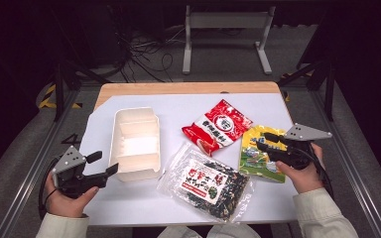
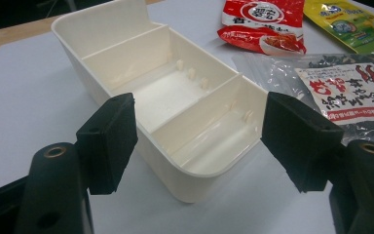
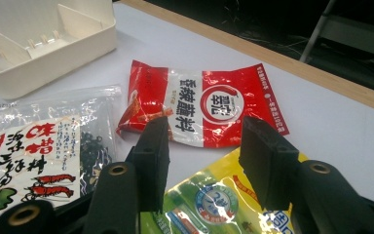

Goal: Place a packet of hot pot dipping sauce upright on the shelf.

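The right gripper (image 1: 270, 141) hovers just above the yellow-green packet (image 3: 209, 204), jaws spread, nothing between them. Just beyond lies the red packet (image 3: 209, 109), unobstructed; beside it, the clear seaweed bag (image 3: 39, 151). The left gripper (image 2: 199, 141), jaws spread, faces the white box (image 2: 175, 97), whose three compartments its view reveals. Three packets, one box.

A yellow-green snack packet (image 1: 262, 153) lies flat at the table's right side, just below a red packet (image 1: 217, 126). Left of them, an open white three-compartment box (image 1: 135, 144) sits upright and empty.
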### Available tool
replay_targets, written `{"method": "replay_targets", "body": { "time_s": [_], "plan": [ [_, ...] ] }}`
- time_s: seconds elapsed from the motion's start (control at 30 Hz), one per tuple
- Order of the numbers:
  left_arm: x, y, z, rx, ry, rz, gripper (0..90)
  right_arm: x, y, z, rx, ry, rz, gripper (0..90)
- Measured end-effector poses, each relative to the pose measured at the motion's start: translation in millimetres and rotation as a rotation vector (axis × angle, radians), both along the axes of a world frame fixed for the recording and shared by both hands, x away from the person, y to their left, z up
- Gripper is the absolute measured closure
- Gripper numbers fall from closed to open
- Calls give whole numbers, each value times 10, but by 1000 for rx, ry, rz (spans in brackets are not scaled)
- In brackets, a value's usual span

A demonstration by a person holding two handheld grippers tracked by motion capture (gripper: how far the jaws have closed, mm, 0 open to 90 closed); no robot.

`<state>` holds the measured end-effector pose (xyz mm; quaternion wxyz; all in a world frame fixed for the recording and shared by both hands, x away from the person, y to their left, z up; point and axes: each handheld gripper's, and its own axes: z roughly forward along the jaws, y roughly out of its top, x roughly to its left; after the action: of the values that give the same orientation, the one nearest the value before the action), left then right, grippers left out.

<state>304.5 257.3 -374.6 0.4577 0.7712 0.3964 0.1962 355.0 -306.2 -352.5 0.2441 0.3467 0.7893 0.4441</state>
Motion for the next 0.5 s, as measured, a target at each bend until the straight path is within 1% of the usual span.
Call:
{"method": "replay_targets", "body": {
  "time_s": [0.07, 0.13, 0.17, 0.2, 0.23, 0.27, 0.3, 0.33, 0.4, 0.43, 0.47, 0.5],
  "plan": [
    [-8, -15, 9, -11, 2, 0, 297, 39, 22, 38, -2, 0, 8, 553],
    [-8, -24, 16, -9, -3, -8, 297, 75, 33, 54, 16, 4, 12, 567],
    [-10, -35, 19, -9, -4, -11, 297, 124, 37, 71, 22, 7, 14, 593],
    [-12, -46, 22, -6, -5, -14, 297, 124, 37, 71, 22, 7, 14, 593],
    [-16, -55, 25, -3, -5, -16, 297, 153, 36, 79, 24, 17, 11, 603],
    [-18, -66, 27, -7, -5, -19, 296, 214, 32, 86, 31, 43, 5, 605],
    [-18, -75, 32, -10, -5, -20, 296, 214, 32, 86, 31, 43, 5, 605],
    [-9, -83, 38, -9, -8, -23, 296, 279, 34, 80, 31, 59, -7, 605],
    [-2, -89, 37, -11, -7, -29, 295, 310, 37, 75, 31, 68, -16, 604],
    [3, -94, 35, -9, -9, -29, 295, 374, 41, 59, 43, 86, -19, 613],
    [5, -102, 32, -9, -6, -32, 295, 374, 41, 59, 43, 86, -19, 613],
    [3, -112, 28, -11, 2, -32, 294, 415, 42, 47, 46, 100, -16, 623]
  ]
}}
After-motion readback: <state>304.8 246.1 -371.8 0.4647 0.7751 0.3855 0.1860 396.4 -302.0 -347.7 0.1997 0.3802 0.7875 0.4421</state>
